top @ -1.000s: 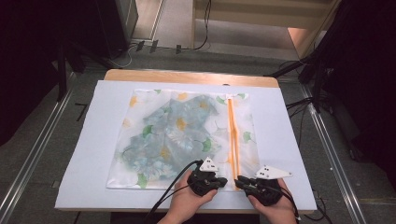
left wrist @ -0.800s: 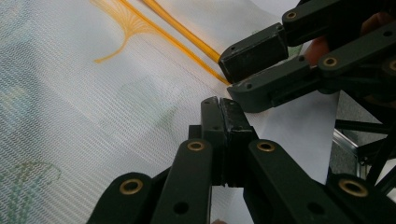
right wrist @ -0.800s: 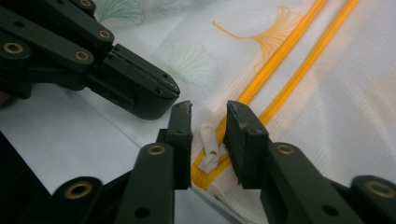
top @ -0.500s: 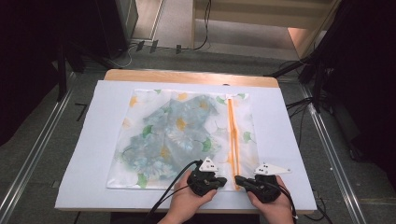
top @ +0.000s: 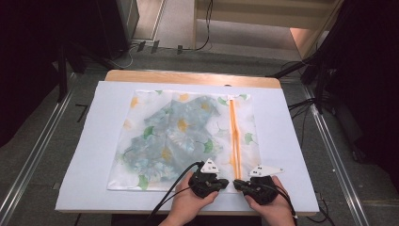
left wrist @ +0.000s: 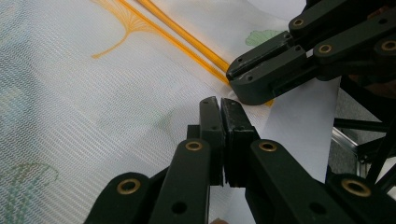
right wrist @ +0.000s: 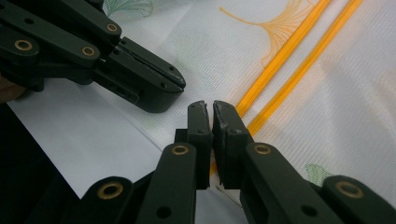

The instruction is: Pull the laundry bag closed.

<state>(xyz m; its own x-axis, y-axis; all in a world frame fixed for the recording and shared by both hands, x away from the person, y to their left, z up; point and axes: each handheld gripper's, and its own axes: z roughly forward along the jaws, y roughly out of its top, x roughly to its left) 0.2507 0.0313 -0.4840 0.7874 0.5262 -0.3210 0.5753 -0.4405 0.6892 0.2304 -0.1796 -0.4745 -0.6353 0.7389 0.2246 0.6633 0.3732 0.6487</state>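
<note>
A white mesh laundry bag lies flat across the white-covered bench, printed cloth inside, its orange zipper running toward the near edge. Both tongs, left and right, sit pressed together at that near corner, clamping nothing I can make out. It looks light, limp and snaggy, so pinch the hem beside the zipper end.

Two black two-jaw grippers, the left gripper and the right gripper, sit tip to tip at the near edge of a flat white mesh bag with orange zip strips, leaving almost no gap between them. The white table sheet lies open on both sides and beyond the bag.
</note>
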